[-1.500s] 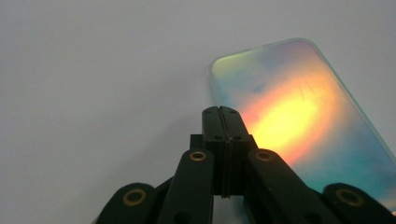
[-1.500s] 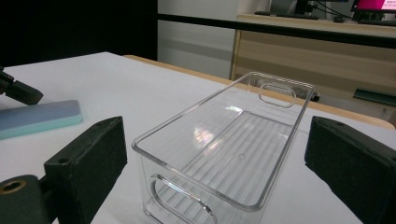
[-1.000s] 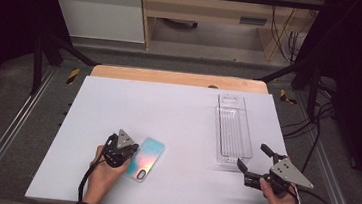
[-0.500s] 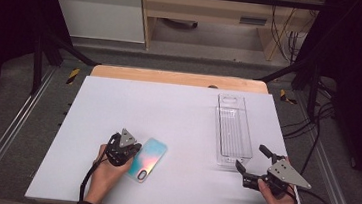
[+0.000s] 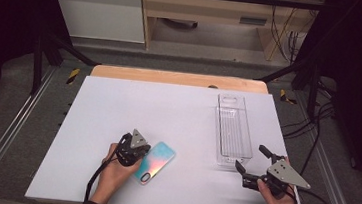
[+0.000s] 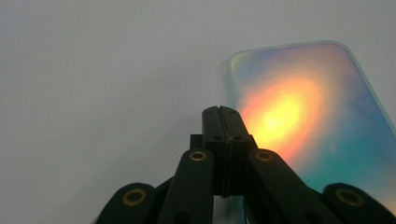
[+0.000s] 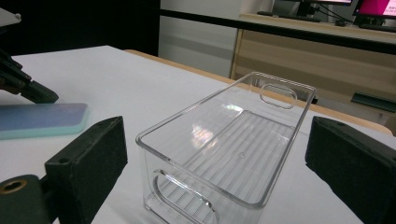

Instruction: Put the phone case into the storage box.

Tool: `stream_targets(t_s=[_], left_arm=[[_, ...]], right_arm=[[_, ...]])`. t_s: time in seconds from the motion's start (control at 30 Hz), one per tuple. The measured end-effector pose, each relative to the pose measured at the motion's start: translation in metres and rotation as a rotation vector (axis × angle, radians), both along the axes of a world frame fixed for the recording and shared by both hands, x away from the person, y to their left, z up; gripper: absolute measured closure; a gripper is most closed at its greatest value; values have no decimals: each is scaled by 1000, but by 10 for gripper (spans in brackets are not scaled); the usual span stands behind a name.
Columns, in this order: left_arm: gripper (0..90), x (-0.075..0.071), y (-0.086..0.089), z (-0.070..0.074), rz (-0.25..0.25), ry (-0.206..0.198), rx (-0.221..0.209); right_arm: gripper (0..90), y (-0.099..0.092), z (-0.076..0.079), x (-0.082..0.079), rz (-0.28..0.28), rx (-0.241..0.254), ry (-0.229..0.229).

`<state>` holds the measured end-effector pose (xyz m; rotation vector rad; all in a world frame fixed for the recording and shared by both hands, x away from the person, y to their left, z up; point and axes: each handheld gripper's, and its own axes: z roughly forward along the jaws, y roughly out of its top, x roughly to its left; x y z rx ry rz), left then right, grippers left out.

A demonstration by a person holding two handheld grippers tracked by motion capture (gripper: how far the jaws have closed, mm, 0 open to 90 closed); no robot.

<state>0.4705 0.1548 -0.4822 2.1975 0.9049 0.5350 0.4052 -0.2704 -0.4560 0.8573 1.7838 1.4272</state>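
Your right gripper (image 5: 248,169) nearest, just short of clear bin's (image 5: 234,131) near end; fingers (image 7: 88,161) spread wide, straddling its width. Advance level, keep both walls inside gap before closing. Left of bin, your left gripper (image 6: 220,114): fingers pressed together, tips at phone case's (image 5: 155,161) edge, probably touching; blur hides contact. Case flat on desk (image 5: 178,107). Bin's far handle end points away from you.

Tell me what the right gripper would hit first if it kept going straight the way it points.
Most likely the near end wall of the clear plastic bin: the open right gripper faces it with its jaws spread either side, though the remaining gap is hard to judge.
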Motion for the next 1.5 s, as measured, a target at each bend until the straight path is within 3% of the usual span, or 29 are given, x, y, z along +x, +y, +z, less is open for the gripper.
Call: stream_targets(t_s=[0.53, 0.77, 0.87, 1.03, 1.13, 1.17, 1.2, 1.23, 1.27, 1.3, 1.43, 1.5], left_arm=[[900, -6, -15, 0, -42, -6, 8], [900, -6, -15, 0, -44, -9, 9], [896, -8, -12, 3, -28, -28, -10], [735, -14, -3, 12, 9, -71, -46], [565, -17, 3, 17, 31, -86, -86], [460, -18, 4, 19, 37, -92, -101], [460, -19, 5, 21, 44, -100, -113], [398, -19, 6, 22, 49, -105, -126], [298, -20, 7, 24, 52, -106, -136], [298, -21, 7, 25, 53, -109, -143], [127, -24, 7, 29, 54, -100, -151], [93, -26, 7, 30, 52, -94, -153]], right_arm=[[57, 0, 0, 0, 0, -12, -3], [57, 1, 0, 0, -1, -15, 0], [57, 0, 0, 0, -3, -16, -1], [57, -1, 0, -1, -7, -12, 0], [56, -1, 0, -1, -8, -15, -5], [56, 0, 1, -1, -7, -14, -2], [56, 0, 1, -1, -7, -14, -2], [56, 0, 1, -1, -7, -15, -2], [56, 0, 1, -1, -6, -17, -4], [56, 0, 1, -1, -6, -17, -4], [56, 0, 1, -2, -5, -18, -4], [55, 0, 1, -2, -5, -21, -5]])
